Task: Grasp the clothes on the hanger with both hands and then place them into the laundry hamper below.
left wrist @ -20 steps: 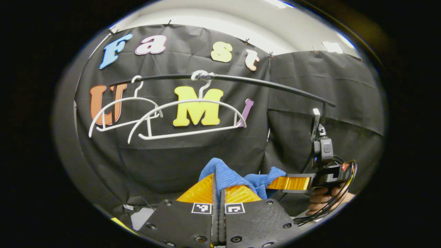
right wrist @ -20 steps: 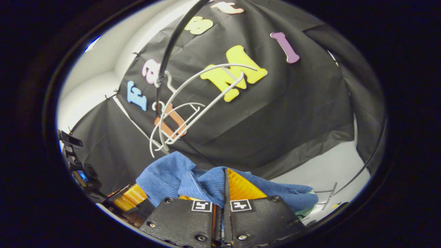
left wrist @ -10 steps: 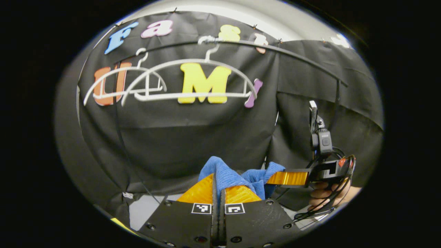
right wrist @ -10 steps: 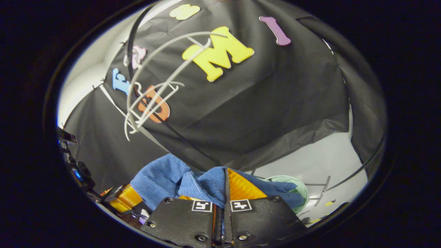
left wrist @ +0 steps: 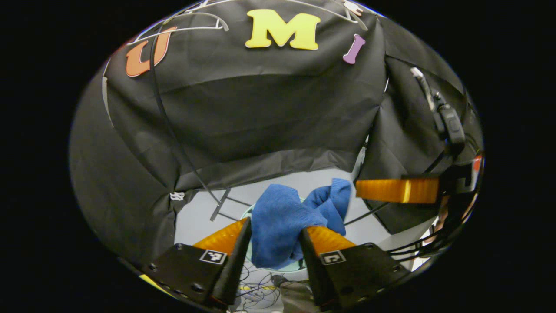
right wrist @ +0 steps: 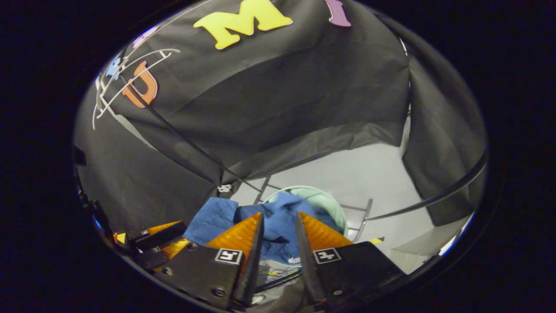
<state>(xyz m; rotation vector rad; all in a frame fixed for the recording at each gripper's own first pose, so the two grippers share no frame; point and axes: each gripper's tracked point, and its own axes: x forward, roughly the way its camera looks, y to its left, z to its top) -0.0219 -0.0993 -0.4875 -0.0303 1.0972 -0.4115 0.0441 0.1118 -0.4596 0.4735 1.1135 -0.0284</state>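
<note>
While both grippers point downward over the hamper, the left gripper (left wrist: 273, 232) shows its fingers spread wide apart at the bottom of the left gripper view, with the blue cloth (left wrist: 278, 226) bunched in the gap between them; whether either finger touches the cloth I cannot tell, and it looks released rather than pinched. Near the bottom of the right gripper view, the right gripper (right wrist: 279, 226) is likewise parted, its fingers apart with the cloth (right wrist: 278, 221) seen through the gap and beyond the tips; it grips nothing. Just beyond the fingers, the cloth hangs over the pale green hamper (right wrist: 325, 204), whose rim shows to the right of the cloth; in the left gripper view the hamper (left wrist: 248, 214) peeks out at the cloth's left edge. Farther off, to the right in the left gripper view, the other gripper's finger reaches in from the side. Far at the top, white hangers (right wrist: 130, 69) hang bare against the black wall. By my judgement the cloth is off the hanger and let go above the hamper; what remains is for it to settle fully inside.
</note>
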